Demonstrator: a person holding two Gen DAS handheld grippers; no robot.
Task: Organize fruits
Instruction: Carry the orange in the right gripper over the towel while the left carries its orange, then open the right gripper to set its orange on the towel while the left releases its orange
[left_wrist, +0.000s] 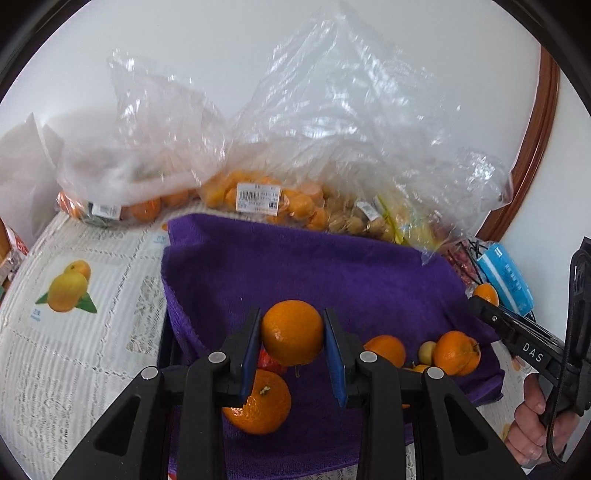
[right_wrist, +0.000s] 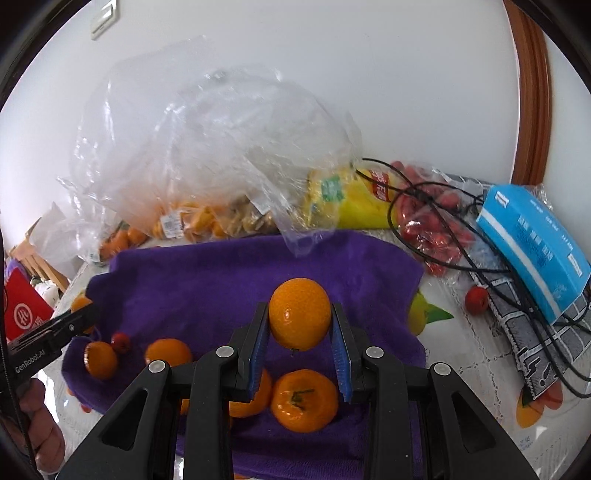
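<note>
A purple towel (left_wrist: 332, 266) lines a low tray on the table, also in the right wrist view (right_wrist: 236, 273). My left gripper (left_wrist: 291, 334) is shut on an orange mandarin (left_wrist: 292, 332) and holds it above the towel. My right gripper (right_wrist: 300, 319) is shut on another mandarin (right_wrist: 300, 318), also above the towel. Several loose mandarins lie on the towel, one (left_wrist: 260, 404) under my left fingers and one (right_wrist: 304, 400) under my right. A small red fruit (right_wrist: 120, 342) lies on the towel at the left.
Clear plastic bags of mandarins (left_wrist: 258, 195) and small fruit stand behind the towel by the wall. A yellow packet (right_wrist: 351, 203), a bag of red fruit (right_wrist: 432, 236), black cables (right_wrist: 480, 258) and a blue box (right_wrist: 535, 243) lie at the right. A loose red fruit (right_wrist: 476, 300) sits on the tablecloth.
</note>
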